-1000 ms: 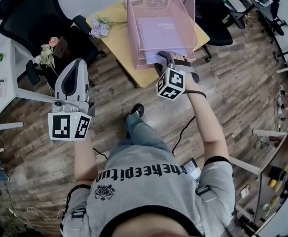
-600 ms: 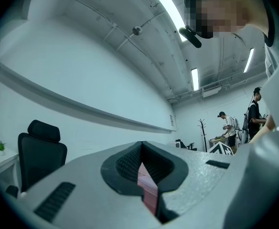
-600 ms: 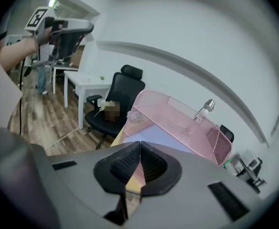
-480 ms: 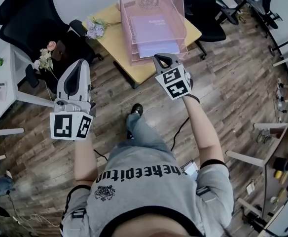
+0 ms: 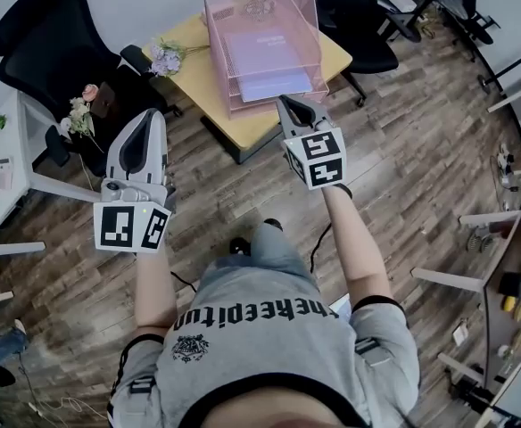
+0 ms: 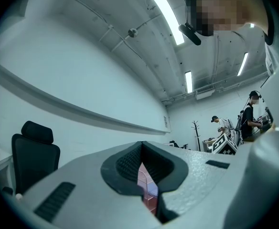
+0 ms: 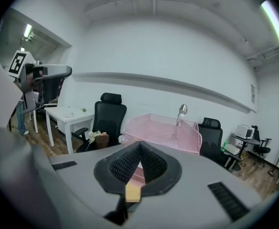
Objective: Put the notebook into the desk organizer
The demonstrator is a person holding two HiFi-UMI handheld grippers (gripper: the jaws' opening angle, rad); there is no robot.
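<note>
Notebook (image 5: 277, 86): lay flat inside the desk organizer (image 5: 283, 3), lilac, its near end showing paler at the front opening; which tier carried it could not be told
Notebook long axis: ran front to back of the organizer, away from the person and roughly in line with the right tool
Desk organizer: pink mesh, stacked trays, standing on the wooden worktop (image 5: 336, 56) with its open front towards the person
Right tool (image 5: 287, 102): jaws closed together on nothing, tip just before the organizer's front edge and apart from the notebook
Left tool (image 5: 150, 114): jaws closed, nothing held, raised over the floor well to the left of the worktop
Nearer hand: the right; the notebook lay straight ahead of its tip, the left was well apart
Task status (judgement): the notebook appeared fully stowed, so the remaining move was only to draw the right tool back clear of the tray lip
Obstructions: none between the right tool and the opening; the organizer's front rim was the one edge to avoid on withdrawal
Surroundings: a flower sprig (image 5: 164, 58) on the worktop's left corner, a black office chair (image 5: 42, 43) at the left, another black chair (image 5: 359, 16) behind the worktop, a white desk (image 5: 2, 141) at the far left
</note>
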